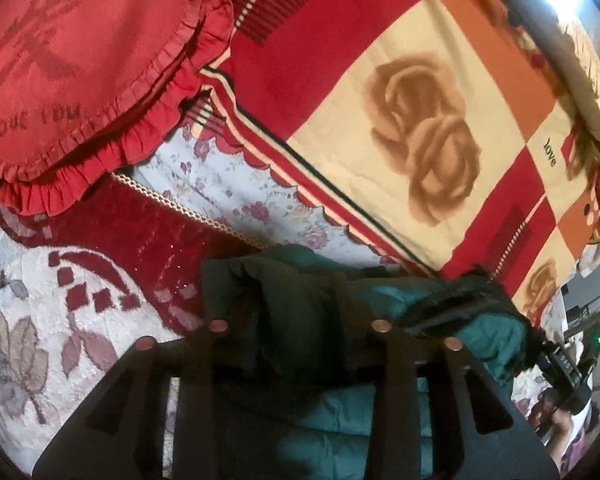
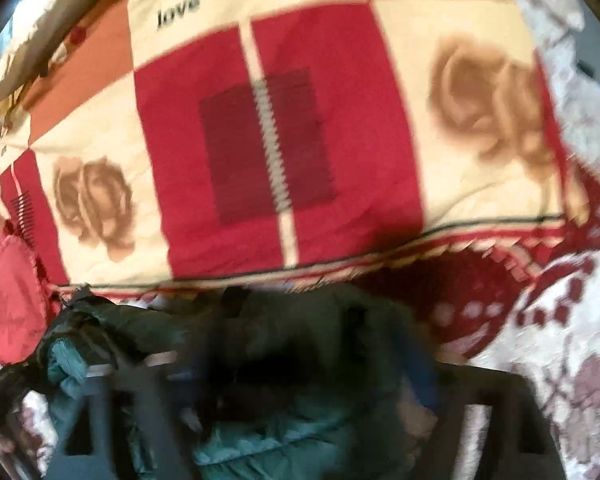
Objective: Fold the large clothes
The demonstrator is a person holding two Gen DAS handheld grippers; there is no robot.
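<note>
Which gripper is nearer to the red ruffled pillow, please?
Left. The left gripper sits over the teal jacket with the red ruffled pillow close, up-left. From the right gripper, the pillow shows only at the far left edge.

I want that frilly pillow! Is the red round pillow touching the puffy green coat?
Apart. In the left wrist view, the red round frilly pillow lies at upper left, and a stretch of dark red patterned bedspread shows between it and the puffy green coat.

Black two-finger tools, one in each hand

The left gripper (image 1: 296, 328) has dark flat fingers with copper-coloured round studs (image 1: 219, 325); the right gripper (image 2: 296, 360) looks equally dark, though blurred.
</note>
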